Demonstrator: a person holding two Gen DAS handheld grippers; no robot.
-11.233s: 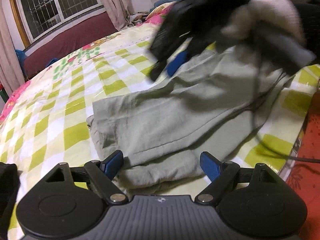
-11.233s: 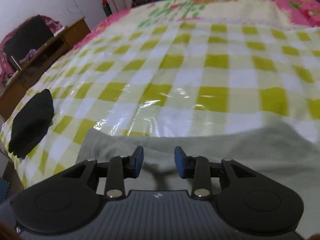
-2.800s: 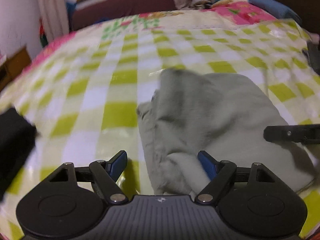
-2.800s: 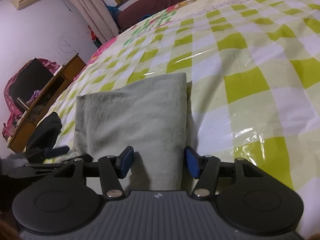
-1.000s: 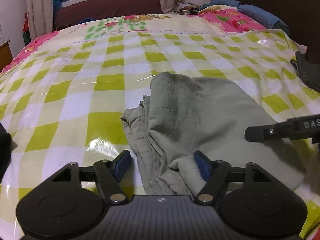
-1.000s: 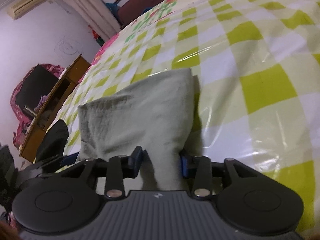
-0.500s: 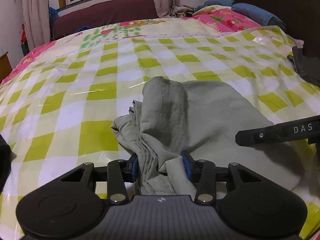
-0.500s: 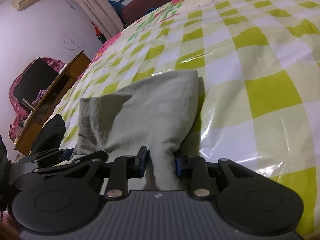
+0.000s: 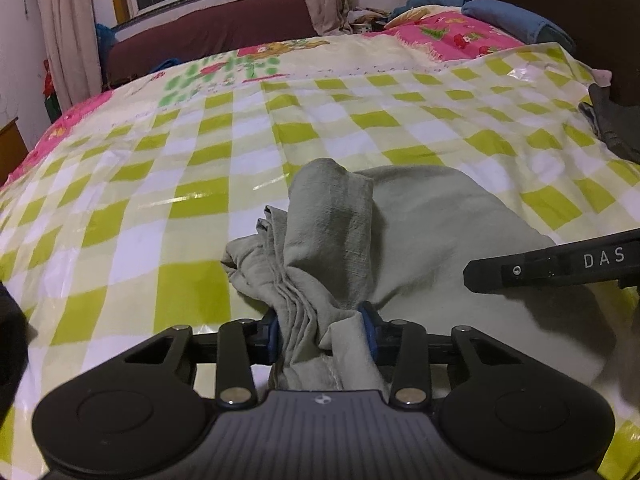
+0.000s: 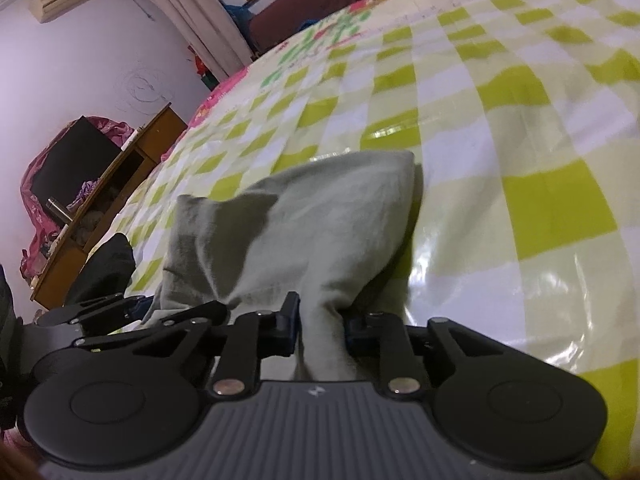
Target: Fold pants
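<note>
- You hold two grippers over a bed covered with a glossy green-and-white checked sheet [image 9: 192,296].
- The pants [image 9: 432,216], pale grey-green, lie folded into a compact bundle on the near part of the sheet, close in front of both grippers.
- Your left gripper [image 9: 322,332] is closing on the bundle's near left edge. Several stacked layers are bunched between its blue pads, which already press the cloth from both sides.
- Your right gripper [image 10: 320,326] is closing on the near right corner. A narrow neck of fabric is pinched between its pads, and the cloth puckers up just beyond them.
- In the left camera, the right gripper's black finger, marked with white letters, reaches in from the right over the fabric.
- A dark garment [image 9: 616,124] lies at the far right of the bed, well apart from the pants.
- The step in hand looks like securing both near corners before carrying them over for another fold.
- To do it well, let both grips settle fully before lifting; on the left, make sure every layer is caught, since loose ones splay to the left.
- Raise both hands together and level, so the edge stays straight.
- Carry the edge toward the far side, and lay it down evenly; the slick sheet may let the bundle slide.
</note>
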